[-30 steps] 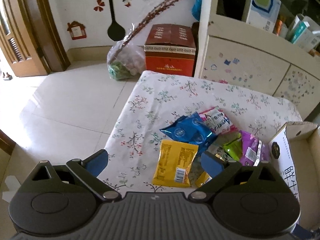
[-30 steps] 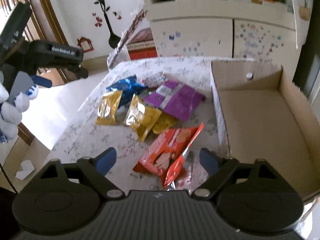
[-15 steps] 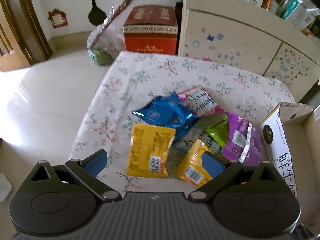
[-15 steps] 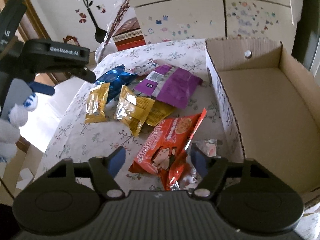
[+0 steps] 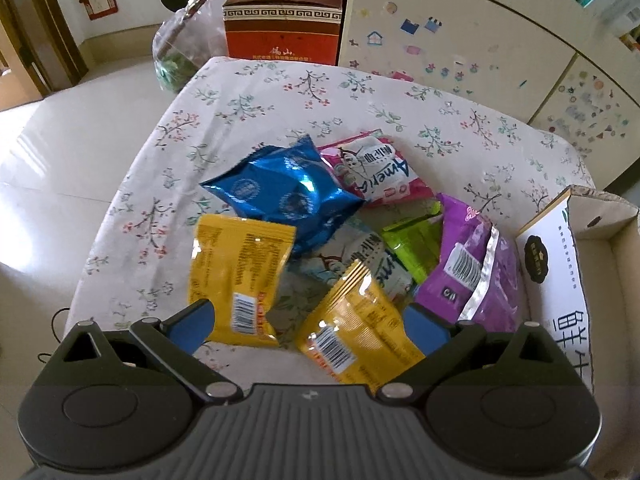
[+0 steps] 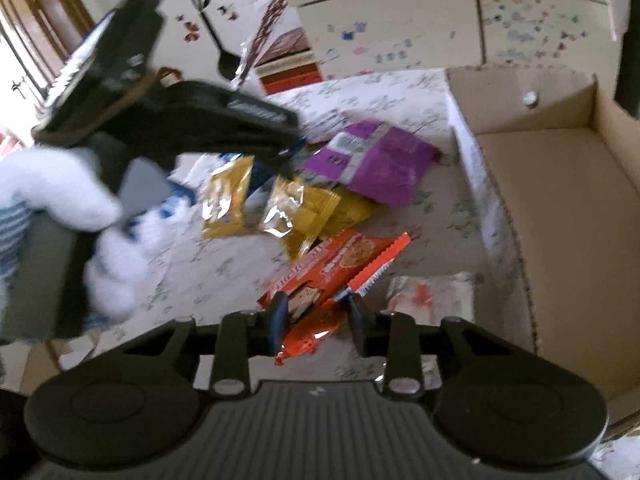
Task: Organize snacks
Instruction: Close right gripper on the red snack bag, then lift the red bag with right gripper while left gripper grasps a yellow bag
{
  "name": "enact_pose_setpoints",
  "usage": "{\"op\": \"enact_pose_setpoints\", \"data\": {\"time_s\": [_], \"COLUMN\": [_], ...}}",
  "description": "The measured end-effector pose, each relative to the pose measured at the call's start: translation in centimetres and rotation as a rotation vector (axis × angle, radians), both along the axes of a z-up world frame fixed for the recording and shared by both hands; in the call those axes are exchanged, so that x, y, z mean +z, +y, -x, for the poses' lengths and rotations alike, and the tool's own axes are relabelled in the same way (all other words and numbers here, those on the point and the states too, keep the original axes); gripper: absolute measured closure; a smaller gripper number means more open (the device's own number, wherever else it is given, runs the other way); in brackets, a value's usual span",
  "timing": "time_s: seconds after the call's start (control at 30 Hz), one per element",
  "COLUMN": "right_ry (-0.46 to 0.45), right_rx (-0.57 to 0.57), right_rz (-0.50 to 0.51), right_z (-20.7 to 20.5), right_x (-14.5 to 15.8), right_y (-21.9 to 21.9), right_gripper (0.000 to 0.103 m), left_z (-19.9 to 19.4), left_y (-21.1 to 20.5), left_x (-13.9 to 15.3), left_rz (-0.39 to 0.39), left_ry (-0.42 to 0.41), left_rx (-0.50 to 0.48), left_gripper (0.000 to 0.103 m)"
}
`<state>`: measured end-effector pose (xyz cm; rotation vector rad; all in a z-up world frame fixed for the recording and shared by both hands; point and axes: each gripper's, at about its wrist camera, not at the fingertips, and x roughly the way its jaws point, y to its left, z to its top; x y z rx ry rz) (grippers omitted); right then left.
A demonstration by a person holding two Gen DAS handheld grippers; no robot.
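A pile of snack packets lies on the flowered tablecloth [image 5: 248, 104]: a blue one [image 5: 288, 196], two yellow ones [image 5: 240, 276] [image 5: 356, 328], a green one [image 5: 412, 240], a purple one [image 5: 472, 268] and a white-pink one [image 5: 372, 168]. My left gripper [image 5: 310, 322] hangs open just above the two yellow packets. In the right wrist view it [image 6: 224, 120] shows as a black tool in a white-gloved hand. My right gripper [image 6: 316, 312] is shut on the near end of the red snack packet [image 6: 340, 260]. An open cardboard box [image 6: 560, 200] stands to the right.
A white-red wrapper [image 6: 428, 292] lies against the box wall near the red packet. Beyond the table stand a red-brown carton [image 5: 284, 16], a plastic bag [image 5: 180, 48] and a cream cabinet [image 5: 460, 40]. Tiled floor [image 5: 60, 160] lies to the left.
The right jaws have closed onto the red packet. The left gripper has come down and nearer to the pile, still open, and now looms large in the right wrist view.
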<state>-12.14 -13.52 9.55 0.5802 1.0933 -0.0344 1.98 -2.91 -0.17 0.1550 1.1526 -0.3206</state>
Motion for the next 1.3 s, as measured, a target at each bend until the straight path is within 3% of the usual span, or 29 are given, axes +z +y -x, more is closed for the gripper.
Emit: {"op": "enact_pose_setpoints", "data": {"time_s": [0.1,0.23,0.4,0.5,0.7,0.9,1.07,1.3], "right_ry": [0.018,0.038,0.015,0.008,-0.023,-0.003,-0.003,0.044], "right_rx": [0.058,0.121,0.162,0.157,0.105,0.128,0.178,0.222], "right_rz": [-0.051,-0.073,0.024,0.065,0.019,0.012,0.063,0.111], "right_z": [-0.1,0.1,0.3,0.5,0.1,-1.2,-1.4,-1.7], "right_x": [-0.1,0.3,1.6,1.8,0.9,-1.1,-2.0,-3.4], "right_y": [0.8,1.3,0.9,0.5,-0.1,1.0,2.4,3.9], "right_gripper": [0.069,0.064,0.041,0.040,0.030,0.025,0.019,0.016], "left_z": [-0.3,-0.3,-0.1,0.1,0.3,1.2,1.3,1.1], "left_y": [-0.4,-0.7,0.6,1.5,3.5,4.0,3.8,5.3], "left_x": [-0.5,-1.6,-2.4,-3.0,-3.2,-3.0,-4.2,-4.7], "left_rz": [0.010,-0.041,-0.116,-0.159,-0.124,-0.136,-0.162,-0.098], "left_ry": [0.015,0.020,0.040,0.040,0.078,0.076,0.150,0.201], "left_rx": [0.010,-0.008,-0.003,-0.016,-0.015,-0.046,-0.051,0.017], "left_gripper": [0.000,0.000,0.000,0.000,0.000,0.000,0.000,0.000]}}
